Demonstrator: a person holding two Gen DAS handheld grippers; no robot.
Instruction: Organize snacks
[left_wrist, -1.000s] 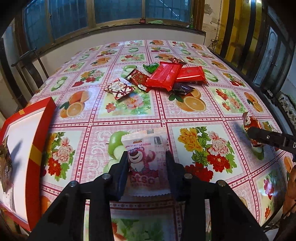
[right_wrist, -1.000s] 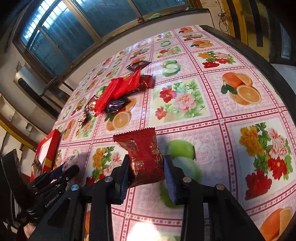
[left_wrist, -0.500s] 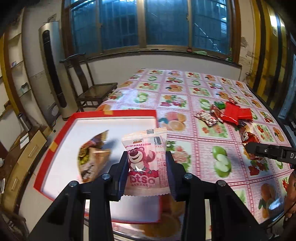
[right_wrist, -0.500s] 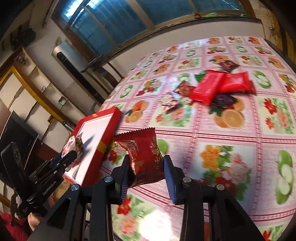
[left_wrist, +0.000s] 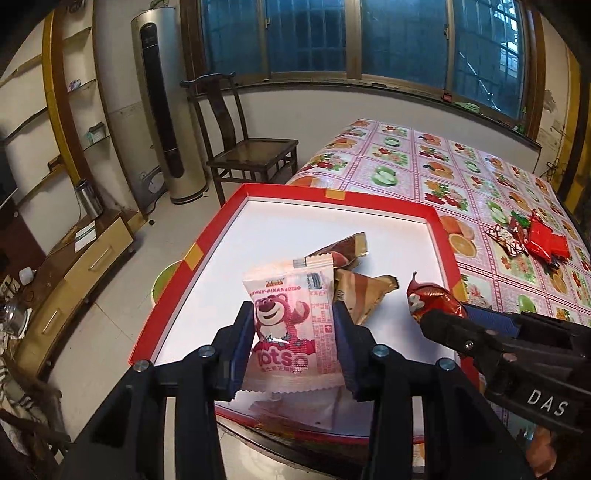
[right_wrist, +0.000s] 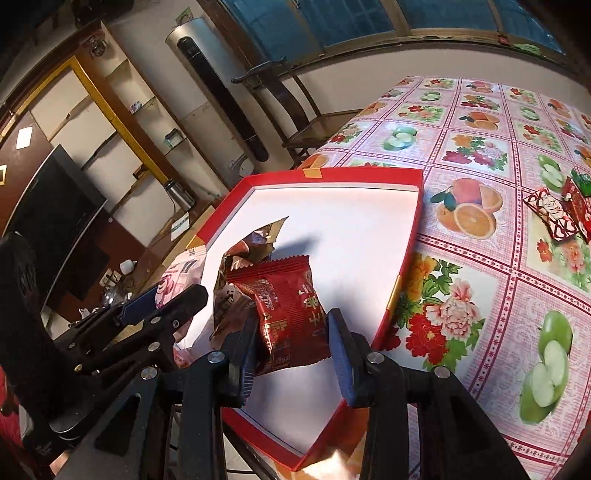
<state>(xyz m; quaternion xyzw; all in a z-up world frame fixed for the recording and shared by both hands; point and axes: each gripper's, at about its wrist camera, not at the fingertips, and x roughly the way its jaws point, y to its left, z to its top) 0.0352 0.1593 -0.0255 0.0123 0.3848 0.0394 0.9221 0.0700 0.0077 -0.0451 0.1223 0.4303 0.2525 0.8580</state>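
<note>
Snacks come first: one pink glossy packet printed with a bear (left_wrist: 291, 325) sits between the pads of the left tongs (left_wrist: 293, 345), whose jaws are easing apart, and one dark red crinkled foil packet (right_wrist: 291, 314) sits between the pads of the right tongs (right_wrist: 291, 347), also easing apart. Both packets hang above the shallow red-rimmed cardboard box with a white floor (left_wrist: 332, 199). Inside that box lie two brown-and-gold wrapped snacks (left_wrist: 360, 291), just beyond the pink packet. Beyond the box's right rim, well apart from it, a small heap of red and patterned packets (left_wrist: 532, 240) rests on the counter with a pink fruit-and-flower oilcloth (left_wrist: 443, 170); their number is unclear.
</note>
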